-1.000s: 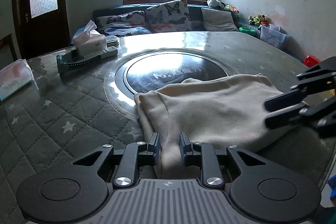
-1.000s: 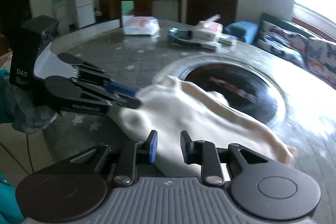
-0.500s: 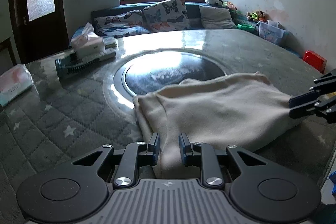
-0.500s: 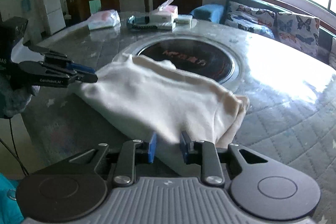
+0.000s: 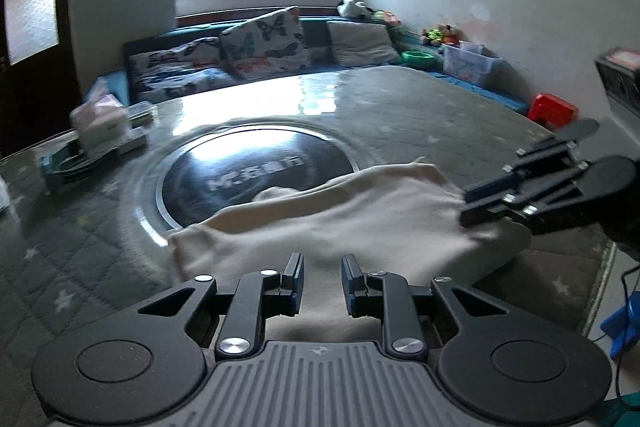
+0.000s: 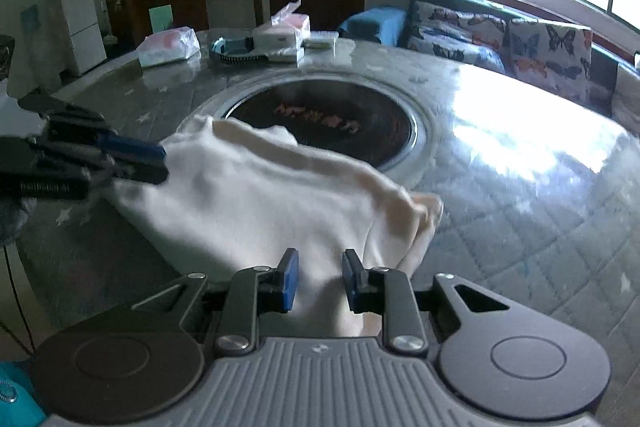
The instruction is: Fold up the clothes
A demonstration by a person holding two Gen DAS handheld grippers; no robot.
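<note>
we have the cream garment (image 5: 340, 215) by its near edge, one corner in each tool, and we read this as the middle of a fold: the cloth is already doubled and lifted a little along our side. it lies on the quilted table cover (image 5: 80, 247), its far part lapping the dark round inset (image 5: 256, 179) at about 12 o'clock from the left wrist view. the left gripper (image 5: 320, 281) has its jaws drawn to a narrow gap with cream cloth bunched between them, so we take it as pinching the fabric; the right gripper (image 6: 318, 279) looks the same, narrow and with cloth running up between its blue pads (image 6: 289, 279). in the left view the right tool sits at 3 o'clock, nipping the far corner. in the right view the left tool is at 9 o'clock. next, we judge, both corners must travel together toward 12 o'clock, kept level and taut so the layers do not slide apart, then be laid down before letting go. the tissue box (image 6: 282, 33) stands well clear at 11 o'clock.
</note>
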